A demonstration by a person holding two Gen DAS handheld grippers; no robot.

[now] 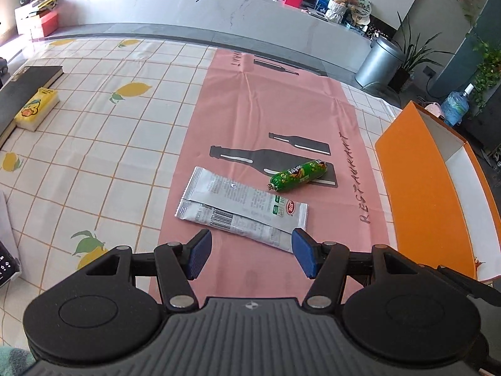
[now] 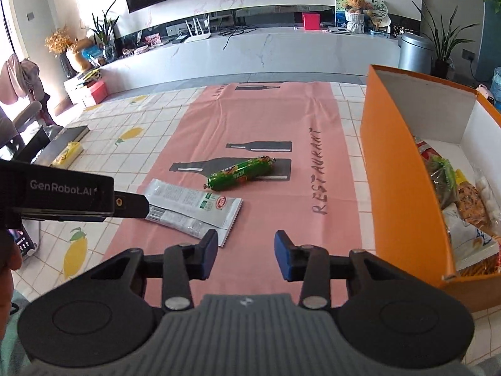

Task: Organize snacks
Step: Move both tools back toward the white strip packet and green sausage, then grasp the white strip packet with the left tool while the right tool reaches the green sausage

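Tongs: left tongs (image 1: pixel 251 252) spread, nothing between, just above near edge of silver wrappers (image 1: pixel 241 205); right tongs (image 2: pixel 246 256) part-spread, empty, over pink mat (image 2: pixel 275 116). Green sausage snack (image 2: pixel 240 172) just beyond wrappers on mat. Orange box (image 2: pixel 404 188) w/ snacks to right on bench.

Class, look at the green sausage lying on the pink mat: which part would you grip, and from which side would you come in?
Grip the green sausage around its middle, coming from above with the fingers either side of its narrow width. It lies flat on the pink mat, apart from the silver packets, so its long sides look free; its crimped ends would probably slip.
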